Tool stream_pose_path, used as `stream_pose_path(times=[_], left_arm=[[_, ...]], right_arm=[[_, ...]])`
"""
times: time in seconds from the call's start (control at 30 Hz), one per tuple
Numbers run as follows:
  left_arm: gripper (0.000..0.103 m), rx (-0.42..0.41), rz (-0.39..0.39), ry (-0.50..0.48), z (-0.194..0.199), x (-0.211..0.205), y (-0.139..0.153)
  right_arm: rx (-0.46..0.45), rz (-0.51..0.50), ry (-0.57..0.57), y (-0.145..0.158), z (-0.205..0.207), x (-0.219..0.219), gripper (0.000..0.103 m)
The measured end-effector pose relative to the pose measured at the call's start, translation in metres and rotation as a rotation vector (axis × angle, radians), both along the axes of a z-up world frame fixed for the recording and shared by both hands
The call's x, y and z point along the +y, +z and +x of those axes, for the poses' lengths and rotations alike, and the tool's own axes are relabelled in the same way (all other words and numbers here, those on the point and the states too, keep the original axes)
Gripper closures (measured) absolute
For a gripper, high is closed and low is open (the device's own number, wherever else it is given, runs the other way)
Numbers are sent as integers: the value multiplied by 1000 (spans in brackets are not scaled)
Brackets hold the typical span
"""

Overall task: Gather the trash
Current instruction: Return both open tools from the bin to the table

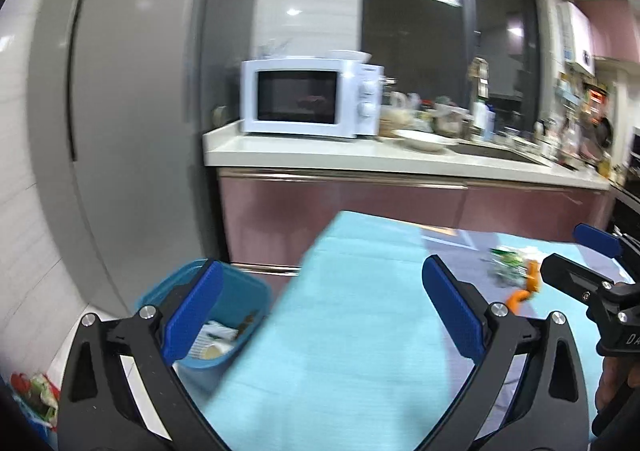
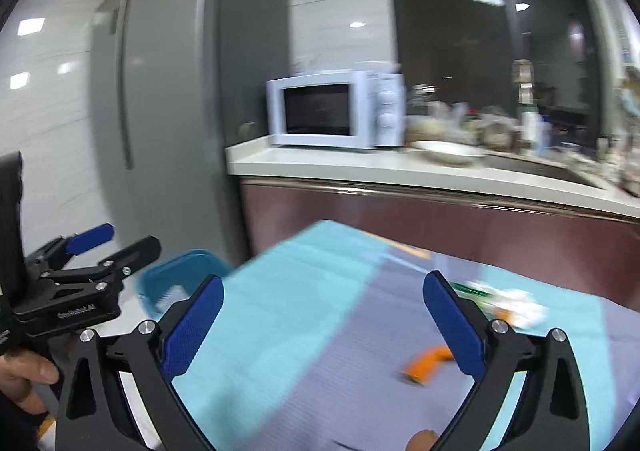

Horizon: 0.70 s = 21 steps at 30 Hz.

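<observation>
2 grippers, left (image 1: 320,299) and right (image 2: 323,317), jaws wide, empty | 1 blue bin (image 1: 244,303) off surface's (image 1: 340,331) left edge | 1 orange scrap (image 2: 426,363), 1 wrapper (image 2: 508,303) near right edge

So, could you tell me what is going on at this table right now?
A person holds a gripper in each hand over a table with a light blue cloth. The left gripper and right gripper are both open and empty. Orange peel and a crumpled wrapper lie on the cloth, uncollected. The blue bin beside the table already holds some trash.
</observation>
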<state>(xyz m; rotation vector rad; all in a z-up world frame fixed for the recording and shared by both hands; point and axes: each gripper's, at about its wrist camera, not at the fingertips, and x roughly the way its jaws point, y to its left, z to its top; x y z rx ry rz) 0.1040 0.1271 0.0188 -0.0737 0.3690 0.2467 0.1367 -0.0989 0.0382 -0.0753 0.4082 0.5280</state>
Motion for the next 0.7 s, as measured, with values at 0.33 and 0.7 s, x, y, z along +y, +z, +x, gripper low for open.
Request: stream_pose_path(times=[0.33,0.7], left_arm=[[5,59,14,-158,34,-99,-28],[5,139,58,-269,71,-153,-54]], right_arm=[[18,-23,-311,-30,-17,-103,6],[88,-34,-460,-56,-8,-161,6]])
